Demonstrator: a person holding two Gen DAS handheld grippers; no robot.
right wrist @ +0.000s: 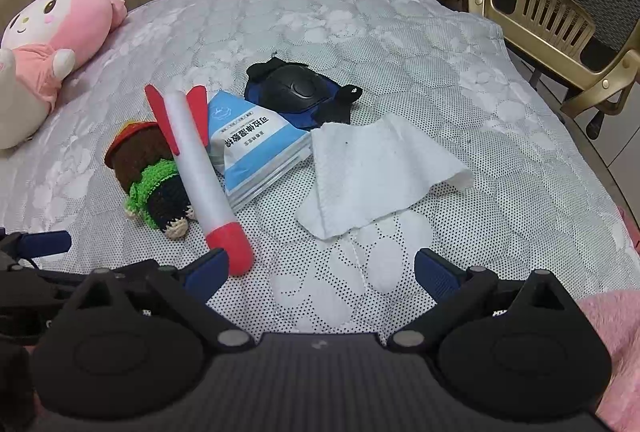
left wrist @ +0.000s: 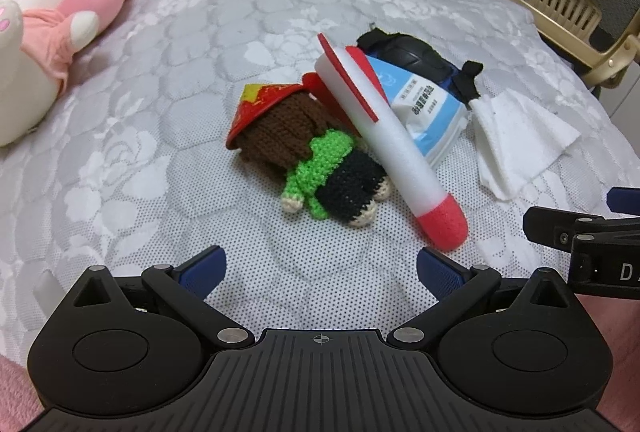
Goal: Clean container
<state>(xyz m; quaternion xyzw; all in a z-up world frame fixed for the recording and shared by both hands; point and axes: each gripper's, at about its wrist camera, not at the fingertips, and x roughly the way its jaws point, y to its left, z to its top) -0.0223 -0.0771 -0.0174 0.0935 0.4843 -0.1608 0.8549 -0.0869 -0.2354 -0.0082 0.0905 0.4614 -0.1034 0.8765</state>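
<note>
A white quilted bedspread (right wrist: 360,31) with a floral pattern is covering the bed, and a gold-framed chair (right wrist: 552,11) is standing beyond its far right corner. The left gripper (left wrist: 320,268) and the right gripper (right wrist: 320,270) are both hovering spread wide, holding nothing. A crocheted doll (left wrist: 308,147), foam rocket (left wrist: 392,143), blue-and-white packet (right wrist: 256,143), black knee pad (right wrist: 296,91) and white cloth (right wrist: 372,171) are lying clustered mid-bed, a pink plush (left wrist: 60,15) far left. No container is identifiable in either view. The right view is showing the knee pad and cloth fully; the left view is showing the doll's red hat (left wrist: 264,107).
</note>
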